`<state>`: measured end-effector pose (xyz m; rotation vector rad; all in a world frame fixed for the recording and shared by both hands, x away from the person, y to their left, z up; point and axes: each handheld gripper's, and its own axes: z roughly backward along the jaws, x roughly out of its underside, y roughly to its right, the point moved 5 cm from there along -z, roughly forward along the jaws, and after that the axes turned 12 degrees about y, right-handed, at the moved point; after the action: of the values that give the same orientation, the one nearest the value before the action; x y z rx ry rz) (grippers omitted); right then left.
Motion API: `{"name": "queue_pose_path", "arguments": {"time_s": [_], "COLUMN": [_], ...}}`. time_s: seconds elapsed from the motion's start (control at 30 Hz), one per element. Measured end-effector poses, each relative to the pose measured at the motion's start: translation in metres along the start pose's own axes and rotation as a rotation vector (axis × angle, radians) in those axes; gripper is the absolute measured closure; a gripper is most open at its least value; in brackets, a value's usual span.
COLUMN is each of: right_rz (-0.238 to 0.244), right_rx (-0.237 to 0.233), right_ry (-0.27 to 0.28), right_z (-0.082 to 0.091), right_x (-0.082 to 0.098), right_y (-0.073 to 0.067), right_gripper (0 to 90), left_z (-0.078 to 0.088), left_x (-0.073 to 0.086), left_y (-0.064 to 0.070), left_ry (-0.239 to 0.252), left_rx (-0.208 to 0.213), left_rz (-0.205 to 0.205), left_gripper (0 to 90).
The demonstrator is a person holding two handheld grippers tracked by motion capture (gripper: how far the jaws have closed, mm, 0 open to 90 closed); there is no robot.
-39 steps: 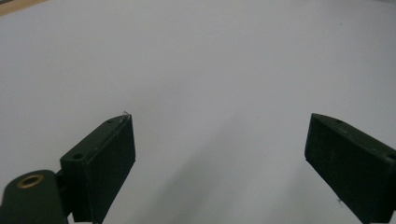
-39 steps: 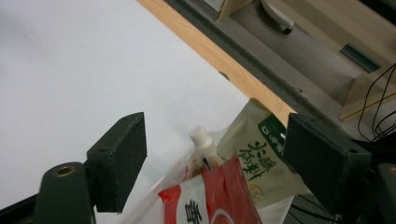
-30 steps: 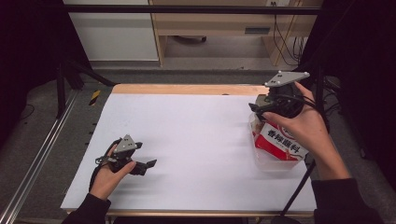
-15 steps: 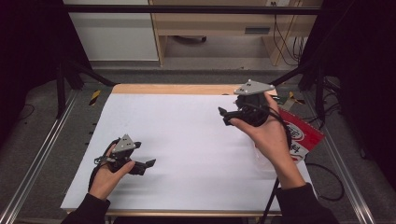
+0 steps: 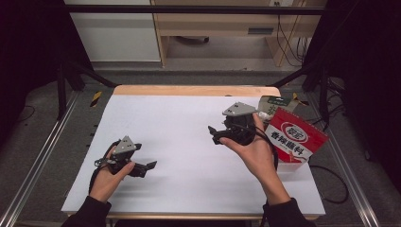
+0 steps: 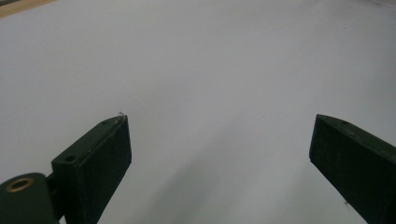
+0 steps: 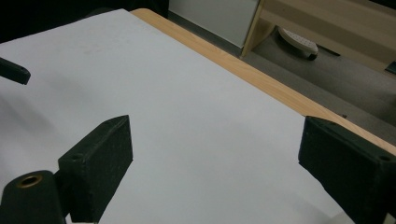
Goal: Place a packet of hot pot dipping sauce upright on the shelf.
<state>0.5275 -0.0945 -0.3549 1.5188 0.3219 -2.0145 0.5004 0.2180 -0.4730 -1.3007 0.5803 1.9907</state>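
Right tongs (image 5: pixel 213 135) up in the middle right of the high view, held in the right hand (image 5: pixel 253 151). Jaws wide apart, just been opening, with nothing between them (bare white table (image 5: pixel 189 113) in the gap in the right gripper view (image 7: pixel 215 126) too).

Red bag (image 5: pixel 297 141) at the right edge of the table, just beside that hand, on the side of the wrist. Leaning there with its long side slanting from upper left down to lower right. Small green box (image 5: pixel 274 102) just behind it, toward the top of the frame.

Now the part that counts: jaws pointing to the left of the frame, bag off to the right. So, back turned to the bag. Probably needs a turn of the hand before any grab.

Left tongs (image 5: pixel 150 165) far away at the lower left, low over the table, jaws open and empty as well (image 6: pixel 219 123). Well apart from the bag, with the whole table in between. Right hand much nearer, so likely the one for the job.
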Motion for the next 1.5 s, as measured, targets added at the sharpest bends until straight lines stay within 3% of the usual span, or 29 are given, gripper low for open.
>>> {"name": "queue_pose_path", "arguments": {"time_s": [0.33, 0.7, 0.97, 1.23, 1.5], "right_rz": [-0.021, -0.042, -0.063, -0.115, -0.146], "right_rx": [0.010, 0.016, 0.036, 0.082, 0.097], "right_ry": [-0.010, -0.065, -0.095, -0.117, -0.162], "right_z": [-0.007, -0.015, -0.022, -0.032, -0.042], "right_x": [0.022, 0.053, 0.069, 0.089, 0.112], "right_y": [-0.013, -0.024, -0.022, -0.018, -0.023], "right_gripper": [10.2, 10.1, 8.9, 7.9, 8.4], "left_z": [0.000, 0.000, 0.000, 0.000, 0.001], "left_x": [0.001, 0.001, 0.001, 0.002, 0.003], "left_y": [-0.001, -0.002, -0.002, -0.004, -0.008], "left_ry": [-0.001, -0.001, -0.003, -0.006, -0.004], "left_rx": [-0.008, -0.009, -0.011, -0.020, -0.036], "left_rz": [0.001, -0.001, -0.002, 0.001, 0.014], "left_gripper": [5.7, 5.7, 5.7, 5.7, 5.7]}}
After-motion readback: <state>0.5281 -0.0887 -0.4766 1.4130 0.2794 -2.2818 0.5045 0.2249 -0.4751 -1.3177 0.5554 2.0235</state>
